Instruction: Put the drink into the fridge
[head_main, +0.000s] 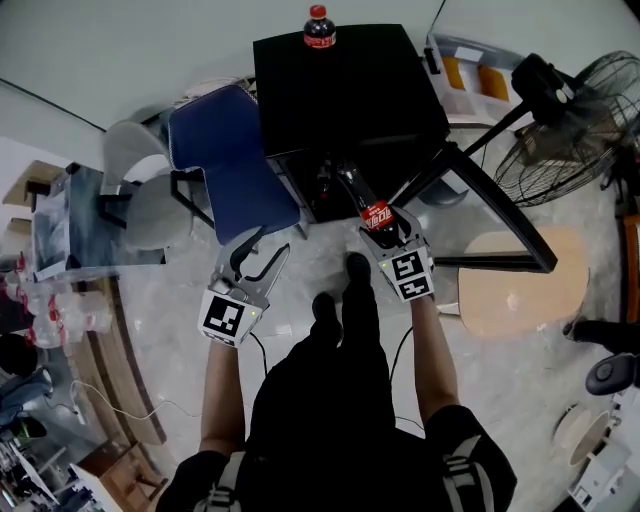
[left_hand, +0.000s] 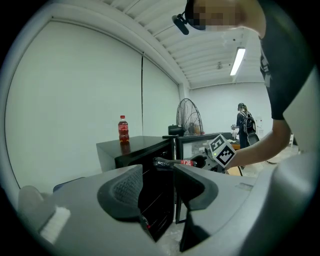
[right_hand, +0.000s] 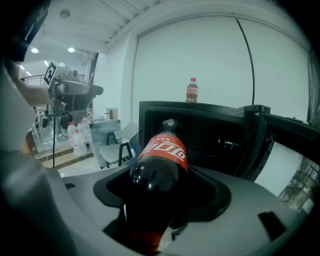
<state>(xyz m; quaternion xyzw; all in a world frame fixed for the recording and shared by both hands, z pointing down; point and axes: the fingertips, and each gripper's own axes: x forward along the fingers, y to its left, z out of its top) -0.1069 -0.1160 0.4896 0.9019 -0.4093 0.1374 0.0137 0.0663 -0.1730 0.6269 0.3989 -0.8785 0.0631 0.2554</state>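
So, right gripper (head_main: 388, 232): your jaws are clamped on the cola bottle (right_hand: 159, 159), gripping it low on its body so the cap leads.
Cola bottle: it lies along the jaws with its cap aimed at the dark opening of the black mini fridge (head_main: 350, 90), not yet inside; I judge you hold it that way to slide it in neck first.
Fridge door (head_main: 500, 205): swung wide to your right, so the way in is unobstructed.
Left gripper (left_hand: 159, 187): jaws apart, nothing between them; it hangs beside the blue chair (head_main: 230, 160), off the bottle's path.
Second cola bottle (head_main: 319, 27): upright on the fridge top, likely next.
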